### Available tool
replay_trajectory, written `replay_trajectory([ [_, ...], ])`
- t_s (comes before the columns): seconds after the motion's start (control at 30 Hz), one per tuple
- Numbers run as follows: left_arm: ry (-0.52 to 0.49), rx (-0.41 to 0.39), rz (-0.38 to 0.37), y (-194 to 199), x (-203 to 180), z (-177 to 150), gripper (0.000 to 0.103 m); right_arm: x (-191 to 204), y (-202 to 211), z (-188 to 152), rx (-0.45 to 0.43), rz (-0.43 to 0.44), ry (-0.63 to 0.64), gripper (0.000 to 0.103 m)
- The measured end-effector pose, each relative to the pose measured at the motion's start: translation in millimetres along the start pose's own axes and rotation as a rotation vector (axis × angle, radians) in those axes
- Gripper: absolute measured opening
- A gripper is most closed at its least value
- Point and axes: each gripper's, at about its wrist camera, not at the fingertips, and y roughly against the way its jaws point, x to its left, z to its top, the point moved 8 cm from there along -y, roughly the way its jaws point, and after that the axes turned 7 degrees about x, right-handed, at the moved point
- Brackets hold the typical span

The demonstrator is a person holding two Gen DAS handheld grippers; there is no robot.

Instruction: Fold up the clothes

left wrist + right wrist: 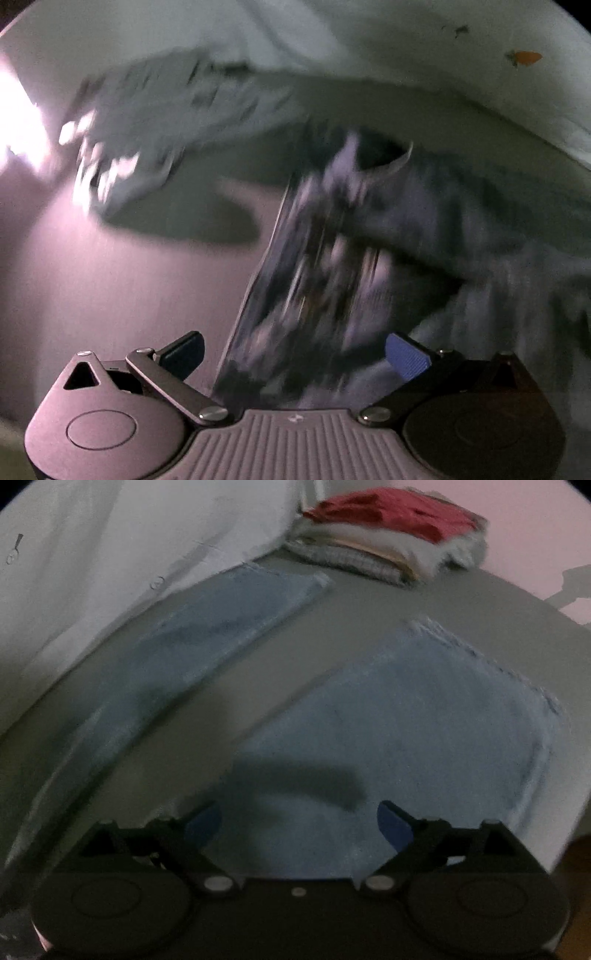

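Note:
In the right wrist view, pale blue jeans lie flat on a grey table, one leg (406,738) straight ahead and the other leg (192,642) angled off to the left. My right gripper (299,819) hovers over the near leg, open, with nothing between its pads. The left wrist view is badly blurred. A dark patterned cloth (325,266) runs from the middle of the view down between the fingers of my left gripper (295,352). Those jaws stand wide apart and the pads do not press on the cloth.
A stack of folded clothes (388,542) with a red piece on top sits at the table's far edge. A white sheet (129,546) hangs along the left. In the left wrist view a pale blurred garment (155,140) lies at the upper left.

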Motion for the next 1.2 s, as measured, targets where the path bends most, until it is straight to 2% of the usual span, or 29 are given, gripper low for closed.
replay_trajectory([
  [0.07, 0.023, 0.022, -0.041, 0, 7, -20, 0.103, -5, 4, -16, 0.007, -0.001, -0.017, 0.097],
  [0.17, 0.071, 0.001, -0.072, 2, 11, -34, 0.1, -9, 6, -39, 0.037, 0.0, -0.022, 0.099],
  [0.2, 0.083, -0.014, -0.071, 4, 11, -35, 0.088, -10, 7, -47, 0.047, -0.004, -0.018, 0.099],
  [0.23, 0.086, -0.032, -0.062, 7, 10, -35, 0.069, -10, 7, -53, 0.053, -0.01, -0.01, 0.099],
  [0.27, 0.085, -0.047, -0.055, 13, 7, -33, 0.059, -9, 7, -58, 0.056, -0.014, -0.001, 0.099],
  [0.3, 0.079, -0.046, -0.053, 17, 4, -30, 0.042, -8, 8, -63, 0.054, -0.021, 0.013, 0.099],
  [0.33, 0.062, -0.05, -0.048, 25, 0, -27, 0.036, -7, 10, -66, 0.051, -0.027, 0.023, 0.099],
  [0.37, 0.038, -0.068, -0.027, 35, -3, -23, 0.035, -7, 12, -67, 0.049, -0.032, 0.03, 0.099],
  [0.43, 0.008, -0.078, -0.006, 43, -4, -22, 0.036, -7, 15, -71, 0.044, -0.036, 0.034, 0.099],
  [0.5, 0.035, -0.02, -0.007, 27, 5, -31, 0.037, -13, 19, -72, 0.043, -0.025, 0.013, 0.099],
  [0.57, 0.049, -0.007, -0.013, 19, 9, -37, 0.04, -21, 22, -75, 0.044, -0.019, -0.016, 0.099],
  [0.7, 0.055, -0.009, 0.02, 27, 8, -36, 0.054, -48, 34, -71, -0.002, -0.035, -0.06, 0.098],
  [0.77, 0.09, 0.013, 0.002, 31, 7, -39, 0.067, -65, 38, -66, -0.025, -0.034, -0.095, 0.096],
  [0.8, 0.125, 0.029, -0.028, 33, 7, -44, 0.085, -75, 38, -63, -0.035, -0.034, -0.122, 0.093],
  [0.83, 0.16, 0.045, -0.058, 34, 7, -48, 0.091, -85, 38, -59, -0.047, -0.033, -0.152, 0.091],
  [0.97, 0.28, 0.09, -0.181, 42, -4, -72, 0.091, -121, 31, -41, -0.075, -0.06, -0.237, 0.08],
  [1.07, 0.309, 0.089, -0.189, 43, -16, -83, 0.091, -147, 21, -24, -0.089, -0.071, -0.271, 0.073],
  [1.2, 0.357, 0.068, -0.149, 33, -20, -79, 0.091, -177, 3, 1, -0.096, -0.09, -0.289, 0.064],
])
